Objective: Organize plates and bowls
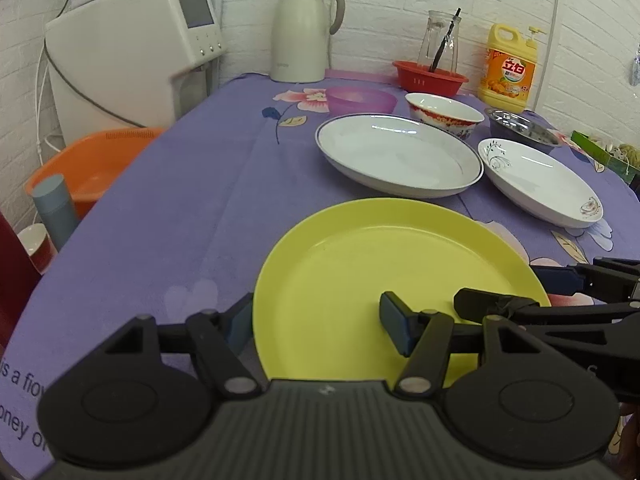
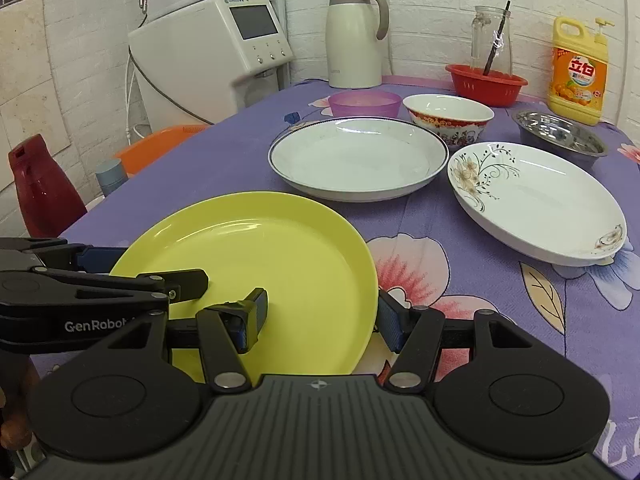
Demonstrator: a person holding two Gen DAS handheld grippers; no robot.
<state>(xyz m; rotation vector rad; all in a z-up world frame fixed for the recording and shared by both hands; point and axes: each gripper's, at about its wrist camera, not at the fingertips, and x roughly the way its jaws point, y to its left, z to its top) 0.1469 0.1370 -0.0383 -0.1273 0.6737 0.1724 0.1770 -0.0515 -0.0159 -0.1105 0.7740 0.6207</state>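
A yellow plate [image 1: 384, 276] [image 2: 264, 264] lies on the purple flowered tablecloth near the front. My left gripper [image 1: 320, 328] is open and straddles its left rim, one finger outside, one over the plate. My right gripper [image 2: 320, 316] is open and straddles its right rim the same way. Each gripper shows in the other's view. Behind lie a blue-rimmed white plate [image 1: 400, 156] [image 2: 356, 158] and a flower-patterned white plate [image 1: 540, 180] [image 2: 536, 200]. Further back stand a purple bowl [image 2: 364, 104], a red-patterned bowl [image 2: 448, 116] and a steel bowl [image 2: 560, 132].
At the back stand a cream thermos jug [image 2: 356, 36], a red basket [image 2: 486, 82] holding a glass bottle, and a yellow detergent bottle [image 2: 578, 72]. A white water dispenser [image 2: 212, 52] and an orange basin [image 1: 88, 168] are off the table's left edge.
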